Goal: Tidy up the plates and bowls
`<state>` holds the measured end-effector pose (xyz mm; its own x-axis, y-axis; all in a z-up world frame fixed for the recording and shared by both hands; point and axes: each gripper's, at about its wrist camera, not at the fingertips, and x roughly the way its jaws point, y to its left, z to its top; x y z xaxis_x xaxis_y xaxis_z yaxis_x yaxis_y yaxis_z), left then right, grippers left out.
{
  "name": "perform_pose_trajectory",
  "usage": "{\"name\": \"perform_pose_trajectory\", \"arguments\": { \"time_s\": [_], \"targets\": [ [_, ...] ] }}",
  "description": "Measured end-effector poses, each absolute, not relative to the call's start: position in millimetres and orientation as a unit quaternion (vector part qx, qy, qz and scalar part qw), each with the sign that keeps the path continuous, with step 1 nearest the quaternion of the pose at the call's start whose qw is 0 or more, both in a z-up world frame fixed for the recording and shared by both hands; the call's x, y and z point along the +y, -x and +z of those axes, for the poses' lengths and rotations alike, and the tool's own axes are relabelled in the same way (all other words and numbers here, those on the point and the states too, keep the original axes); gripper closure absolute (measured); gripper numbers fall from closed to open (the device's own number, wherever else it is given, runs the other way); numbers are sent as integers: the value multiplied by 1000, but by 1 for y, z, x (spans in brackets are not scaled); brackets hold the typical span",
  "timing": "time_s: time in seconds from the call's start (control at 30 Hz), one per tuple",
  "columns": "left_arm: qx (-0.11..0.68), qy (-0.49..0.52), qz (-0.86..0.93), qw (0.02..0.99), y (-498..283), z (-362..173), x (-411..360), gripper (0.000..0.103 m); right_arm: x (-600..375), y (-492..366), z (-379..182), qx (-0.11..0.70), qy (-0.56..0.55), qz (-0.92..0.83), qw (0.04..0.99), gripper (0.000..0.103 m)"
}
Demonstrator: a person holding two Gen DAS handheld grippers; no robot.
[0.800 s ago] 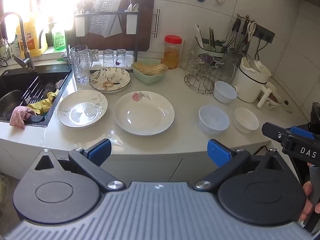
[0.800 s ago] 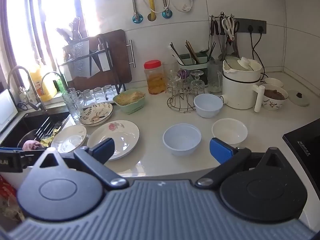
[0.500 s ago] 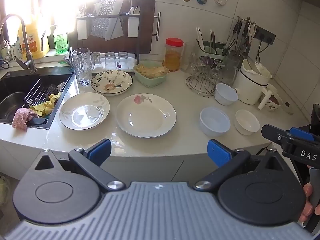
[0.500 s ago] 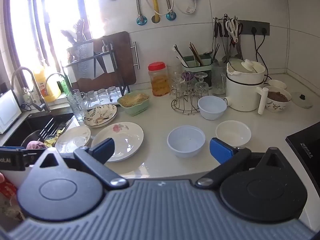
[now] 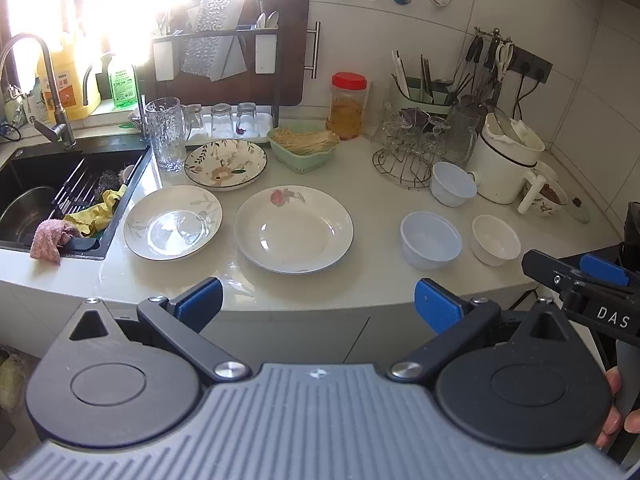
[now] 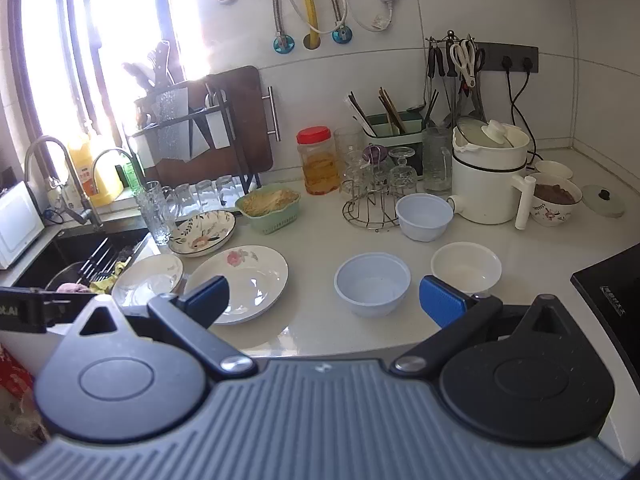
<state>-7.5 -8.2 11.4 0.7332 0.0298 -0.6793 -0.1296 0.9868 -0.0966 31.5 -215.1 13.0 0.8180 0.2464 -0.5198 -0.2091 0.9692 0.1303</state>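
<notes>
White plates [image 5: 293, 229] and bowls [image 5: 430, 234] spread apart on counter [image 5: 360, 284] | left gripper [image 5: 318, 302], right gripper [image 6: 324, 294] wide, empty | advice: grip rims squarely, stack like with like.

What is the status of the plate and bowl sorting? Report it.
Done: nothing; the three plates, rose plate, pale-leaf plate and floral plate, lie apart, unstacked. In hand: nothing; the left gripper and right gripper hover open, short of the counter. Left: stacking those plates, nesting both blue bowls and the white bowl.

right gripper [image 5: 576, 276] cropped, window [image 6: 92, 40] overexposed
</notes>
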Motion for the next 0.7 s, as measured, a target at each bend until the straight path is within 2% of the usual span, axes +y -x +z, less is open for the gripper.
{"name": "perform_pose_trajectory", "arguments": {
  "time_s": [0.7],
  "targets": [
    [361,67,27,930,9,27,-19,0,-226,-27,21,265,-47,122,955,0]
  ]
}}
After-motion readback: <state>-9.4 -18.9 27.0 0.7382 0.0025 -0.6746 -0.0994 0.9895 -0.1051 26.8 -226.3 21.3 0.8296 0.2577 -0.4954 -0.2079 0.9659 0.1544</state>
